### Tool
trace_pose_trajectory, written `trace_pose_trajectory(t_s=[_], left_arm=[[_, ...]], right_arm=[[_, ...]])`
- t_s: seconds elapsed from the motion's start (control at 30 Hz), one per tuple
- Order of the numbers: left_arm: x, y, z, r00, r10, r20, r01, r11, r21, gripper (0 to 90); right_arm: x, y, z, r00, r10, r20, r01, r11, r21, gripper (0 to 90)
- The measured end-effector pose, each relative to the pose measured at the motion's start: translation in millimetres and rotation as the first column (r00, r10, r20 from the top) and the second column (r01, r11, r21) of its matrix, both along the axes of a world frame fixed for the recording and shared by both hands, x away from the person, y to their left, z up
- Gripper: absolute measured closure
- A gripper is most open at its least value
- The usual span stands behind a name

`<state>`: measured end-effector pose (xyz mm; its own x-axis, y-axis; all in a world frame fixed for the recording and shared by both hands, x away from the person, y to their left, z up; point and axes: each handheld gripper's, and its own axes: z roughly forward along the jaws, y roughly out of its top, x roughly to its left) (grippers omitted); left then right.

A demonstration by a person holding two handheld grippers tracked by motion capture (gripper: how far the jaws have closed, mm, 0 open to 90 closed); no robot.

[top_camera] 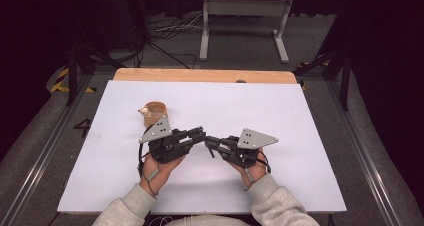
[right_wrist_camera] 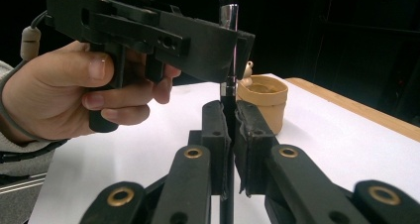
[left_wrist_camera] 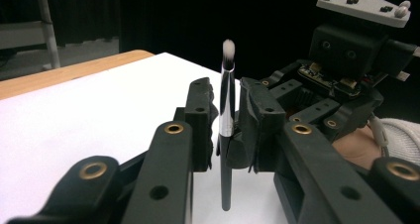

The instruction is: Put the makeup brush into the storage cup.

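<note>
While both hand-held grippers meet over the middle of the white tabletop [top_camera: 300, 136], I see the makeup brush [left_wrist_camera: 227, 110] standing upright between them, bristles up. My right hand-held gripper [right_wrist_camera: 231, 116] is pressed tight on the black handle; my left hand-held gripper [left_wrist_camera: 228, 102] sits around the silver ferrule, jaws nearly together, though I cannot tell if its pads truly bite. If the right lets go early, I judge the smooth metal could slide through and the brush drop. Pulling apart with both clamped could twist it. The wooden cup [right_wrist_camera: 262, 105] stands near behind, easy to knock.
</note>
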<state>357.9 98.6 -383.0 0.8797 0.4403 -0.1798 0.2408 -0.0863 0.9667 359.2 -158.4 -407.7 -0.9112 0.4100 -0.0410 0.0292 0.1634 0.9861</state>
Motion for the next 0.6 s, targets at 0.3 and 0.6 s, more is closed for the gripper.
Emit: trace_pose_trajectory(t_s=[0.3, 0.6], left_arm=[[-0.1, 0.2, -0.1, 0.9999, -0.01, 0.001, 0.01, 0.9999, 0.001, 82.2], [-0.7, 0.1, 0.8, 0.9999, -0.014, 0.007, 0.014, 0.9999, 0.01, 83.4]], right_arm=[[0.0, -0.1, -0.6, 1.0, 0.0, 0.006, 0.0, 1.0, -0.01, 84.0], [0.3, 0.1, -0.9, 0.9999, 0.005, 0.016, -0.005, 1.0, -0.013, 83.8]])
